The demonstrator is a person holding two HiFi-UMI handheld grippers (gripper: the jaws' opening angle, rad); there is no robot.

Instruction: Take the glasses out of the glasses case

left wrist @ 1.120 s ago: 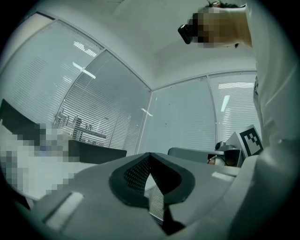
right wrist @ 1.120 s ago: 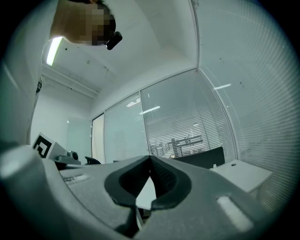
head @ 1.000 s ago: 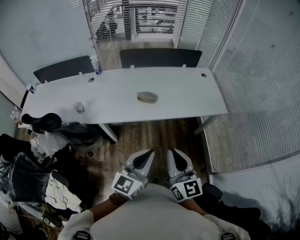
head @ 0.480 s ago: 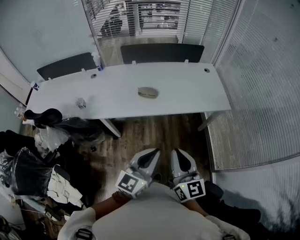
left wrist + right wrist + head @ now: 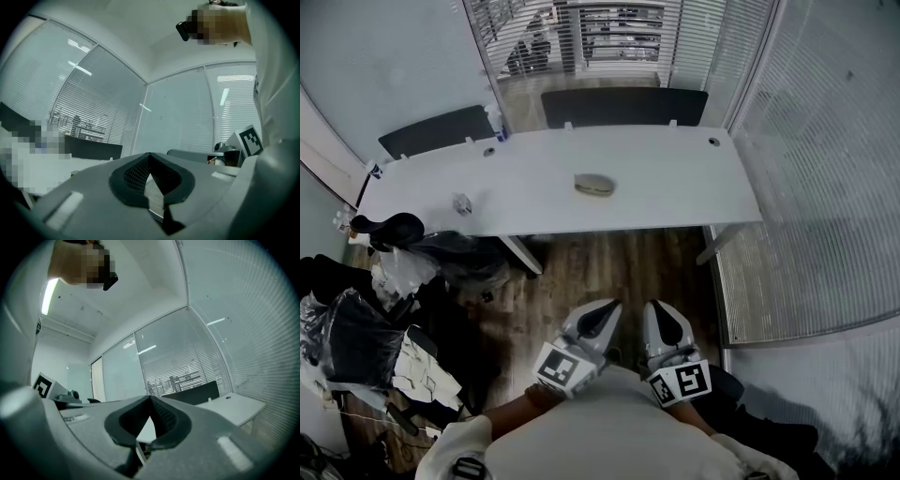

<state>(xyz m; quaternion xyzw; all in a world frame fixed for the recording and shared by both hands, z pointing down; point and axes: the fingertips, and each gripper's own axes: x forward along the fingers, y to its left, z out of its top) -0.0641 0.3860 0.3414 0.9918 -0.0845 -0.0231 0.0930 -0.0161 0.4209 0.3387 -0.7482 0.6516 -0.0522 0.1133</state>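
Far off on the white worktop (image 5: 675,178), near its middle, lies the glasses case (image 5: 594,185). It lies flat and alone, so it should be easy to reach from the near side. It looks shut, but it is too small to be sure. No glasses show, so I think they are inside it.

Down by the person's body are the left gripper (image 5: 604,309) and the right gripper (image 5: 655,309). They sit side by side, close together, and point level at the worktop. Bare wood floor (image 5: 609,267) lies between them and the case, so I think the person is too far away to start. That may be why both are held low and ready.

On the left one, the fingers (image 5: 133,177) are closed tight and hold nothing. On the right one, the fingers (image 5: 164,418) are closed tight too, with nothing in them. They must open before they can take the case.

Count them: one case, one worktop, two grippers. Two dark chairs (image 5: 623,106) stand behind the worktop. One small crumpled thing (image 5: 462,203) sits on its left part, well apart from the case.
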